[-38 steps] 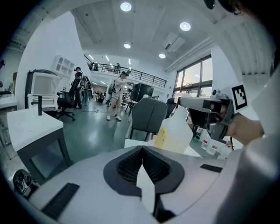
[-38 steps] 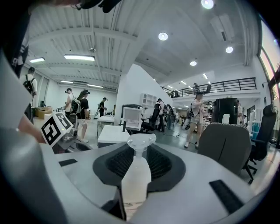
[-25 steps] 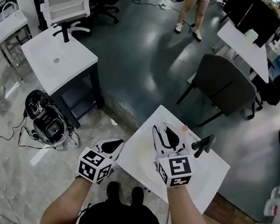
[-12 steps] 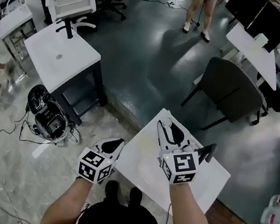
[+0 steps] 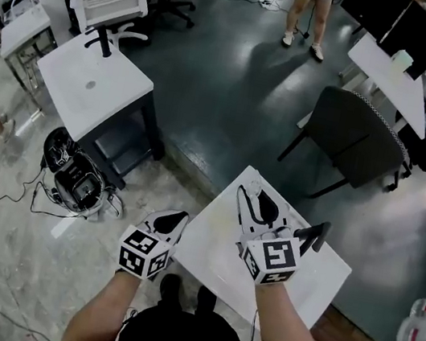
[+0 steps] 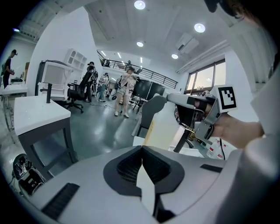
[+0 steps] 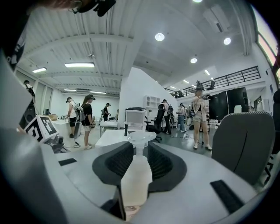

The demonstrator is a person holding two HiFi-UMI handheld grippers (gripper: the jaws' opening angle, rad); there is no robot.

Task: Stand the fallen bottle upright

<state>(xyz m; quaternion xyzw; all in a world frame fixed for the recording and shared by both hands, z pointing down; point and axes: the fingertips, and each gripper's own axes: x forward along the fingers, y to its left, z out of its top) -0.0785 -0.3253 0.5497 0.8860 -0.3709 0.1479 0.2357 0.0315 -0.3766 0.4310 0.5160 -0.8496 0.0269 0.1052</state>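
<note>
1. White worktop (image 5: 212,247) lies below you; your left tongs (image 5: 173,218) hang closed and empty off its left edge.
2. Your right tongs (image 5: 258,208), jaws just eased wider, clasp the bottle (image 7: 136,175) lengthwise, cap pointing away.
3. Beyond the worktop stands a grey chair (image 5: 350,133).

No legible text or labels

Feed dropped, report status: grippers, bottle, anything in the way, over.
Left gripper shut, empty, beside white table. Right gripper shut on bottle, cap toward jaw tips; upright not confirmed. Nothing else seen on table.
</note>
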